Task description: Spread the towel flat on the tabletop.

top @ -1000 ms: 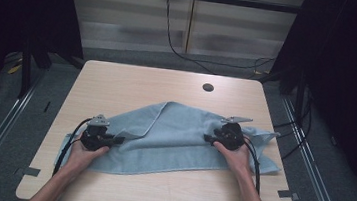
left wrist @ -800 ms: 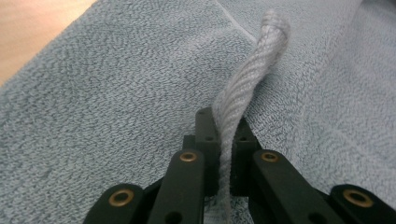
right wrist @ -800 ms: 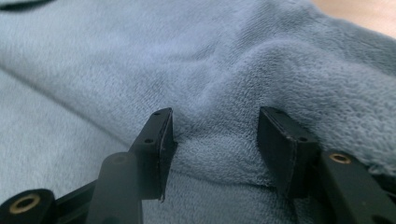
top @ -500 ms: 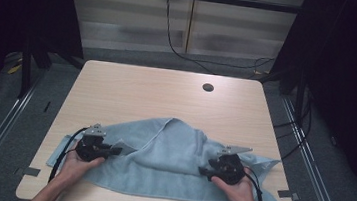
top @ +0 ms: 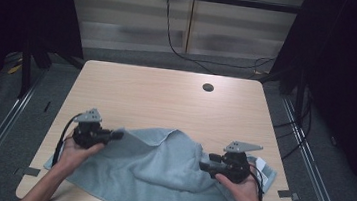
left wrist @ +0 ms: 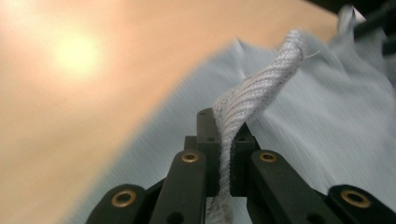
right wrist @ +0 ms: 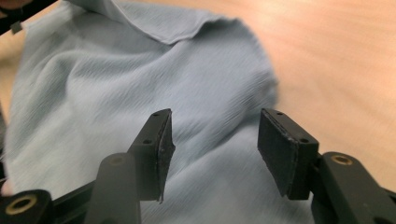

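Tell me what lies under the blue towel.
Under the blue towel lies the wooden table, bare beyond the cloth. Its near right corner hangs off the table edge. Whatever might sit beneath the rumpled middle fold is covered and cannot be seen.

Far half of table (top: 157,93): lying bare wood, giving open passage side to side; a small round hole (top: 208,87) sitting near the far right corner.
Near half: a crumpled light-blue towel (top: 159,171) covering it, bunching into a raised fold at the middle.
Between the grippers: that fold standing in the way.
Right gripper (right wrist: 212,154): jaws standing apart over towel, gap lying free.
Left gripper (left wrist: 224,154): jaws pinching the towel's edge, gap taken.
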`<state>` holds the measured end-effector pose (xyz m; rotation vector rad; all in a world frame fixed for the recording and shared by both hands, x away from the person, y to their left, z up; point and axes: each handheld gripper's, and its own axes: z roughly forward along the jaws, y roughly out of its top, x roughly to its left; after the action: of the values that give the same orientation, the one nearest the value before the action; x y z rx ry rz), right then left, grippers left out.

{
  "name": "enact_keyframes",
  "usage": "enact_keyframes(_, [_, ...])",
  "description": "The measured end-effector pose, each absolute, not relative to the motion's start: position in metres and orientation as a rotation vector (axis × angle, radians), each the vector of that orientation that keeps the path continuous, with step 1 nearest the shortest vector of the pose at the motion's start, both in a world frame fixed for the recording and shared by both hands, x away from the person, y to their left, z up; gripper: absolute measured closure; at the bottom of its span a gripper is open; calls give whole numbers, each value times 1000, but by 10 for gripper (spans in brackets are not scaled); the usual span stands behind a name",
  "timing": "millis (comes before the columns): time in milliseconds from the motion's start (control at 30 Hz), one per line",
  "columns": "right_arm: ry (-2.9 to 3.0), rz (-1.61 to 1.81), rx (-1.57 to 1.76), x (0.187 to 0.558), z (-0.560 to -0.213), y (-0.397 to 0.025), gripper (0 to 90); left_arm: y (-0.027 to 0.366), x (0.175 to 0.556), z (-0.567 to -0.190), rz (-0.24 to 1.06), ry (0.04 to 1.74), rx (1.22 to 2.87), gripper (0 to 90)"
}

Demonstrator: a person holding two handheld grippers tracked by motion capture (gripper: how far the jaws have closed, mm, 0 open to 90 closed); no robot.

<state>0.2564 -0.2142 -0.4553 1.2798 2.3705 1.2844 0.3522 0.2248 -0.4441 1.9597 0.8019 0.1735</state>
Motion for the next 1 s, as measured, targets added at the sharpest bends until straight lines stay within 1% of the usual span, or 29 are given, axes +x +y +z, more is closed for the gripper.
enact_keyframes(100, [2355,1261,1274,274,-458,-216,450,228,386,-436,243,919,1876,868])
enact_keyframes(133, [2350,1262,1283,278,-460,-216,449,231,395,-435,286,977,1843,856])
enact_keyframes(167, [2349,1253,1287,280,-462,-217,447,235,403,-435,312,1028,1819,821])
enact_keyframes(200, [2344,1231,1283,282,-464,-217,444,239,409,-437,322,1081,1791,737])
enact_keyframes(233, [2344,1231,1283,282,-464,-217,444,239,409,-437,322,1081,1791,641])
enact_keyframes(267, [2348,1207,1287,283,-466,-219,441,249,414,-439,330,1156,1751,586])
enact_keyframes(333, [2345,1195,1289,282,-466,-220,440,252,412,-440,325,1150,1756,593])
enact_keyframes(367, [2333,1177,1285,282,-464,-224,439,251,404,-442,342,1140,1792,578])
enact_keyframes(400, [2333,1177,1285,282,-464,-224,439,251,404,-442,342,1140,1792,574])
enact_keyframes(433, [2323,1191,1284,282,-462,-227,439,249,399,-443,317,1121,1817,579])
enact_keyframes(467, [2322,1191,1280,283,-461,-228,439,241,384,-450,239,1065,1865,592])
enact_keyframes(500, [2319,1193,1279,284,-460,-228,439,235,373,-455,207,1032,1904,609])
enact_keyframes(533, [2319,1193,1279,284,-460,-228,439,235,373,-455,207,1032,1904,620])
enact_keyframes(567, [2328,1222,1256,285,-458,-225,455,224,350,-466,160,973,1982,635])
enact_keyframes(633, [2356,1234,1212,287,-458,-219,488,217,330,-478,103,936,2017,649])
enact_keyframes(700, [2383,1225,1196,292,-460,-212,498,210,315,-486,74,908,2074,653])
enact_keyframes(733, [2393,1225,1189,296,-461,-208,494,208,310,-488,81,898,2102,647])
enact_keyframes(833, [2402,1226,1179,305,-463,-202,477,209,303,-488,75,875,2103,621])
enact_keyframes(867, [2402,1233,1194,315,-465,-196,465,212,297,-489,82,870,2101,615])
enact_keyframes(900, [2402,1233,1194,315,-465,-196,465,212,297,-489,82,870,2101,610])
enact_keyframes(1000, [2435,1179,1221,335,-472,-188,466,221,290,-492,98,894,2097,604])
